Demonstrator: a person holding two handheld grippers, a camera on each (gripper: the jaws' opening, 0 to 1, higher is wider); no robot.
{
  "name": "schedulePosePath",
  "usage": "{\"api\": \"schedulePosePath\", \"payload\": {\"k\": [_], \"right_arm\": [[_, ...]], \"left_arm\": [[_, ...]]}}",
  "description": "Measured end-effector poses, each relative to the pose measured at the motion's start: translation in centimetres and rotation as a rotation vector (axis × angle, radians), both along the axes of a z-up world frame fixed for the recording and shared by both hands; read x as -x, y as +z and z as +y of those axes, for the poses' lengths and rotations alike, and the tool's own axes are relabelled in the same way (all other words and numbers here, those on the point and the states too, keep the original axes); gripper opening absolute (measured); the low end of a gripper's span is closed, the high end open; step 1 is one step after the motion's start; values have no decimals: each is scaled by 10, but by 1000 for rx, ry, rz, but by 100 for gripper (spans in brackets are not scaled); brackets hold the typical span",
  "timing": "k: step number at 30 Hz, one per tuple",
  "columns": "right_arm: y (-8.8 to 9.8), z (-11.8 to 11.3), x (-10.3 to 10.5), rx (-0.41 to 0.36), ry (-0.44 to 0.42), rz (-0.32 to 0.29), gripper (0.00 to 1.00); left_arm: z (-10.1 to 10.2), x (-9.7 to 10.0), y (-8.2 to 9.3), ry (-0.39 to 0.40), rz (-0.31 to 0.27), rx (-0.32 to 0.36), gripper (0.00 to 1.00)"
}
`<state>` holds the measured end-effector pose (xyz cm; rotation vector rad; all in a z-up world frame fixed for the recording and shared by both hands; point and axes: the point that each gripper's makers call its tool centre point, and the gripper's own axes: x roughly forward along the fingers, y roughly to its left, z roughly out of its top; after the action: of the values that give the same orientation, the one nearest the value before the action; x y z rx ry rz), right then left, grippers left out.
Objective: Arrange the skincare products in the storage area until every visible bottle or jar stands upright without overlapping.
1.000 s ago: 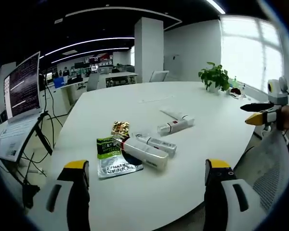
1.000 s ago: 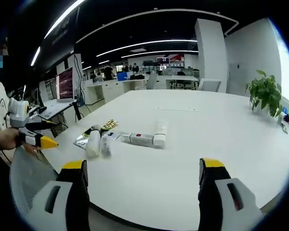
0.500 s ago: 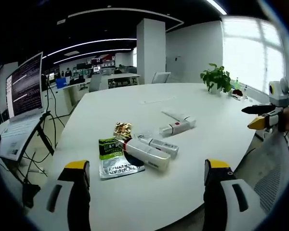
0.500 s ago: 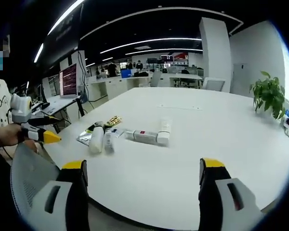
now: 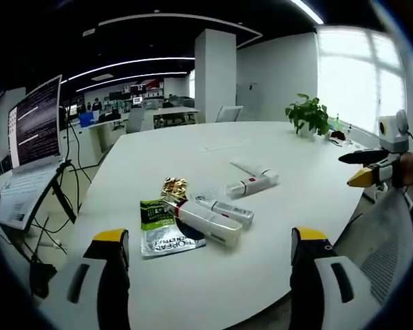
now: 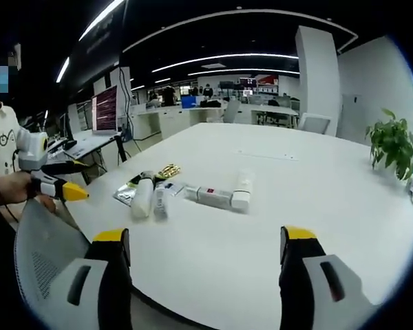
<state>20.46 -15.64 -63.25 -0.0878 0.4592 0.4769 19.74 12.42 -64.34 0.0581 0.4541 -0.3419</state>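
Grippers poised wide before any pick

Left hand-held gripper [image 5: 205, 247] and right hand-held gripper [image 6: 201, 242] hang empty, jaws spread, off the counter [image 5: 193, 137] edge; the tubes [image 5: 208, 218] lie flat, clustered over a green sachet [image 5: 158, 221] near the counter's near edge, likely awaiting uprighting.

Tubes [image 5: 208, 218] flat on table [image 5: 193, 137]

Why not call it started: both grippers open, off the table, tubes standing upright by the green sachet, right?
Not quite: the tubes aren't standing. In the left gripper view they lie on their sides on the table, the biggest one partly over the green sachet. The rest holds: the left gripper and right gripper are open and off the table.
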Motion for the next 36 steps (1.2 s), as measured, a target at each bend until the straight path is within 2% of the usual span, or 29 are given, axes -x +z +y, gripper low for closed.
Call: {"api": "schedulePosePath", "payload": {"k": [13,23,36], "right_arm": [[6,46,-30,25,120,-24,84],[1,90,-45,32,223,1,81],[-10,157,-61,87,391,17,76]], "left_arm": [[4,0,-1,12,6,7,90],[13,-1,-2,43,9,24,88],[13,-1,-1,49,3,22,87]]}}
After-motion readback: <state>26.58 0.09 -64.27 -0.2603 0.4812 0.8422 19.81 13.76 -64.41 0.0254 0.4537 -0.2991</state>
